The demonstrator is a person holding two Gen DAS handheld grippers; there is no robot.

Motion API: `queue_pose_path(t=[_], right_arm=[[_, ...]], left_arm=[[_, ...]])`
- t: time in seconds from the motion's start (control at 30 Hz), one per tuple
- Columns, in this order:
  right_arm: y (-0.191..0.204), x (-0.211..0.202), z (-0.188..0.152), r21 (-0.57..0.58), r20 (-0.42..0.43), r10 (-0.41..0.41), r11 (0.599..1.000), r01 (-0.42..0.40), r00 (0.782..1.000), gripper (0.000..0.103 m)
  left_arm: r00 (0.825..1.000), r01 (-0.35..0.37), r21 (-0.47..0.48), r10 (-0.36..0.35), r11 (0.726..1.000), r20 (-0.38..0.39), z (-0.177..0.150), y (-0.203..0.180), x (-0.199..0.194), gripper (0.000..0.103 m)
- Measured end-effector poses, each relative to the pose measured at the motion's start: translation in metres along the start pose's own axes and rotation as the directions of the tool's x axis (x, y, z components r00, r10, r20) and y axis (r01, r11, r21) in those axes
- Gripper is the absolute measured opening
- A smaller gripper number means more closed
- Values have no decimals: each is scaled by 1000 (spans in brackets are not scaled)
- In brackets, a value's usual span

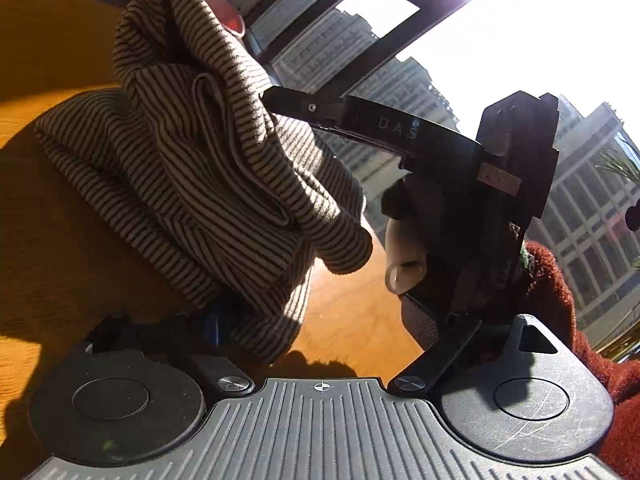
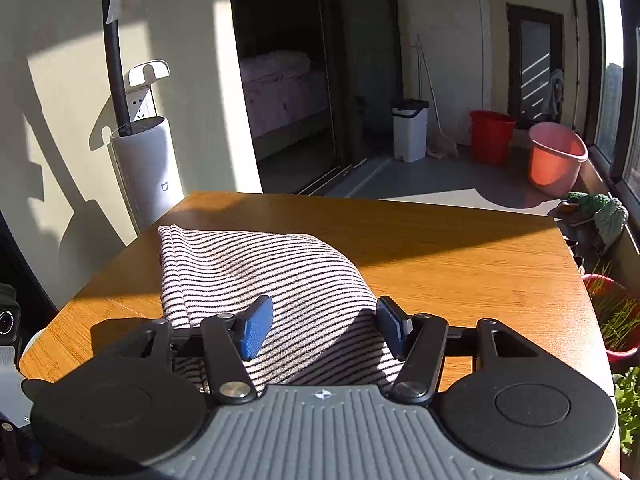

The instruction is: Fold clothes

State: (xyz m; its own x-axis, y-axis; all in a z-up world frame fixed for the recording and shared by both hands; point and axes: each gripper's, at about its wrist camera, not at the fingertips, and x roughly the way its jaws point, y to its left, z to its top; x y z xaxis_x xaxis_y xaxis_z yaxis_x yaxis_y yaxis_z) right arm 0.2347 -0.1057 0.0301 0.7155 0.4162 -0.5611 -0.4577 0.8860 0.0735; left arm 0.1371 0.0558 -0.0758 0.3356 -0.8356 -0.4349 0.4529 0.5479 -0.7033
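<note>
Left wrist view shows the striped shirt (image 1: 192, 168) bunched and lifted above the wooden table (image 1: 60, 240), with its lower folds still resting on the wood. The right gripper (image 1: 266, 98) reaches in from the window side, and the tip of its black finger (image 1: 304, 108) meets the cloth high on the bundle; from this angle I cannot tell whether that finger pinches the cloth or only touches it. A thumb (image 1: 404, 268) of the person's hand shows below that tool, next to a dark red sleeve (image 1: 560, 300). The left gripper's own fingers are buried under the hanging cloth just beyond its ribbed body, so whether they are clenched or released cannot be told here. High-rise buildings (image 1: 592, 208) stand beyond the window, under strong glare.

Right wrist view shows the right gripper (image 2: 324, 328) spread wide apart, its blue pads (image 2: 254, 330) standing on either side of the shirt (image 2: 256, 276) with cloth lying between them but not squeezed. The shirt lies on the near left part of the table (image 2: 460, 264), folded into stacked layers along its left edge. Beyond the table's far edge stand a white vacuum stand (image 2: 144, 160), a white bin (image 2: 408, 128), a red bucket (image 2: 490, 136) and a pink bucket (image 2: 556, 158). Potted plants (image 2: 616, 328) sit off the table's right side.
</note>
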Motion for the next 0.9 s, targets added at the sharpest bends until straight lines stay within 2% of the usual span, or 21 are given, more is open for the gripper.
queue_pose_path(t=[0.07, 0.13, 0.23, 0.3, 0.33, 0.43, 0.5, 0.63, 0.7, 0.77, 0.83, 0.9], right_arm=[[16, -13, -8, -79, 16, 4, 997, -2, 1000, 59], [31, -24, -17, -131, 26, 28, 991, -24, 999, 59], [42, -31, -25, -129, 52, 55, 990, -48, 997, 57], [47, -30, -23, -120, 62, 68, 991, -61, 996, 57], [50, -28, -22, -132, 70, 60, 990, -51, 996, 57], [64, -19, -25, -214, 60, 21, 977, -7, 998, 57], [72, -11, -31, -258, 44, 5, 966, 6, 999, 59], [87, 0, -46, -391, 79, -80, 914, 105, 994, 63], [84, -3, -45, -375, 85, -80, 921, 106, 993, 45], [76, -10, -39, -340, 94, -77, 935, 104, 993, 22], [66, -19, -31, -274, 120, -82, 955, 112, 989, 15], [53, -34, -16, -161, 130, -20, 986, 41, 991, 14]], left_arm=[[1000, 1, 26, 0, 1000, -8, -2, -5, -4, 91], [1000, -16, 41, 16, 999, 15, -1, -4, -19, 91], [995, -83, 40, 80, 996, 66, 5, 1, -45, 91], [981, -162, 40, 157, 986, 111, 7, 4, -56, 87], [971, -203, 39, 196, 978, 134, 7, 6, -61, 84], [947, -262, -17, 261, 965, 186, 17, 16, -70, 67], [936, -287, -43, 289, 957, 200, 20, 22, -73, 65], [930, -328, -58, 333, 943, 156, 22, 31, -62, 58], [938, -315, -63, 321, 947, 133, 20, 31, -58, 57], [942, -305, -61, 310, 951, 131, 19, 30, -55, 56], [945, -294, -59, 299, 954, 130, 18, 30, -52, 56], [949, -283, -57, 288, 957, 129, 17, 29, -49, 56]])
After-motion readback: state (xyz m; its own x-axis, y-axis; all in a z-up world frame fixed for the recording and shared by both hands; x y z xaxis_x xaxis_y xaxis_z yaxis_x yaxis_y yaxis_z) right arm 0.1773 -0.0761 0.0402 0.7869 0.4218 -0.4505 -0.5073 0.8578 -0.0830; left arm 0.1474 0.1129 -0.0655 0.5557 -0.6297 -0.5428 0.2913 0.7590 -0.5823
